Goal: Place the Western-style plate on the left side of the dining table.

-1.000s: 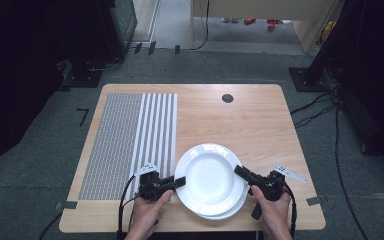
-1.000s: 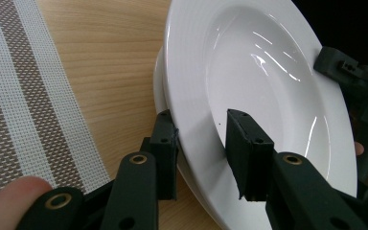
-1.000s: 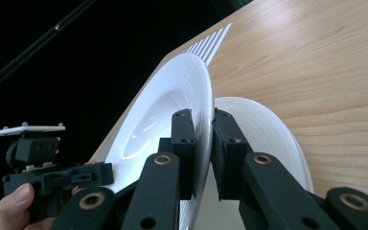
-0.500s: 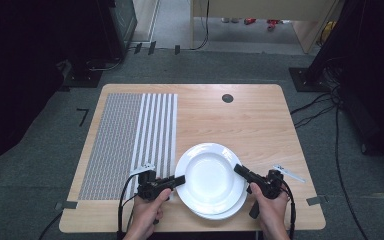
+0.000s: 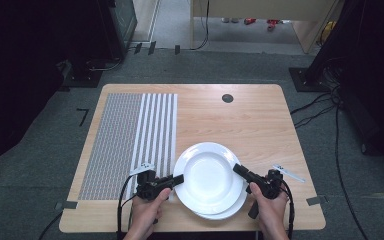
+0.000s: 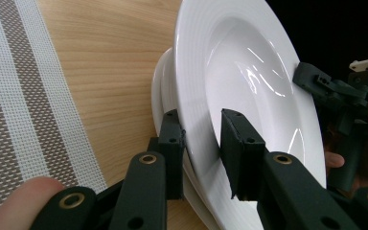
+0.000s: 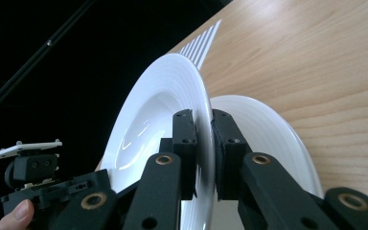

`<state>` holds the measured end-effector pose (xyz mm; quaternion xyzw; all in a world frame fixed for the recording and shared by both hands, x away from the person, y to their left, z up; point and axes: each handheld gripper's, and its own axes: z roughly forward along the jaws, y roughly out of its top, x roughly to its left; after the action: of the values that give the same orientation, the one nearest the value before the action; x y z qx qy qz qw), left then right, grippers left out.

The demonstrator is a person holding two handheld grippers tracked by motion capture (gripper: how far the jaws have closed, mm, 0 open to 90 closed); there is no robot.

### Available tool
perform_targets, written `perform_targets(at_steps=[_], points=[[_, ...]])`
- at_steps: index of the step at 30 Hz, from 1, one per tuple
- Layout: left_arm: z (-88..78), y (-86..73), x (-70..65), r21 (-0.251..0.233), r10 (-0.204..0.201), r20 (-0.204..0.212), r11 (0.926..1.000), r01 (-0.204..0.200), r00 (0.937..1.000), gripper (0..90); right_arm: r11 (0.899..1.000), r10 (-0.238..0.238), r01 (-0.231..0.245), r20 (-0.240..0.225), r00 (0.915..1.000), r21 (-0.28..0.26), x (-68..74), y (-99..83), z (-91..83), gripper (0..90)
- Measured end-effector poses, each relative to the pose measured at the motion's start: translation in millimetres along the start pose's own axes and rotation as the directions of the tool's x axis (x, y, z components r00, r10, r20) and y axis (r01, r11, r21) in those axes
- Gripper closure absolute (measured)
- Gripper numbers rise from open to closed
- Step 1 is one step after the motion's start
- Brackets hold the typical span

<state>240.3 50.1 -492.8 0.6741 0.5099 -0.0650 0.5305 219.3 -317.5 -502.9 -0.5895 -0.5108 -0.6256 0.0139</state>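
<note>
Overhead, two stacked white plates near the front edge of the wooden bench (image 5: 260,120): top plate (image 5: 209,177) shifted up and left over the lower plate (image 5: 232,207), just right of a striped grey mat (image 5: 130,142). Left gripper (image 5: 179,179) at the top plate's left rim, right gripper (image 5: 237,169) at its right rim, a hand behind each. Dark round hole (image 5: 227,98) near the bench's far edge.

Closer, from the left gripper view: top plate (image 6: 239,91) raised clear of the lower plate (image 6: 160,96), rim sitting between the left jaws, one jaw against the underside, the other standing off the upper face with a visible gap — jaws narrow, not pinched tight. Mat weave (image 6: 24,96) plain at the left; other gripper (image 6: 330,91) on the far rim.

From the right gripper view: jaws of the right gripper (image 7: 204,143) pressed flat on both faces of the top plate's (image 7: 163,110) rim, holding it; lower plate (image 7: 268,139) flat on the bench beyond.

No readable writing or brand anywhere.
</note>
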Motion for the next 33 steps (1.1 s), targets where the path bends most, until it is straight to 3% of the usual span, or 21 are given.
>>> perform_targets(at_steps=[10, 20, 26, 33], points=[[-30.1, 20.1, 12.9, -0.065, -0.028, -0.009, 0.9975, 0.027, 0.9996, 73.3, 1.000, -0.011, 0.012, -0.027, 0.9996, 0.008, 27.9, 8.7, 25.4, 83.7], [-69.0, 45.1, 35.9, -0.141, -0.063, -0.012, 0.9881, 0.060, 0.9979, 75.0, 0.998, -0.020, 0.024, -0.076, 0.9969, 0.051, 60.4, 21.6, 73.2, 83.7], [-84.7, 55.7, 47.7, -0.167, -0.075, -0.057, 0.9839, 0.065, 0.9955, 74.7, 0.997, -0.018, 0.025, -0.087, 0.9960, 0.076, 73.0, 24.7, 102.1, 83.5], [-109.8, 71.6, 72.4, -0.214, -0.112, -0.111, 0.9729, 0.086, 0.9875, 73.9, 0.992, -0.029, 0.041, -0.103, 0.9942, 0.118, 95.6, 30.5, 146.6, 83.7]])
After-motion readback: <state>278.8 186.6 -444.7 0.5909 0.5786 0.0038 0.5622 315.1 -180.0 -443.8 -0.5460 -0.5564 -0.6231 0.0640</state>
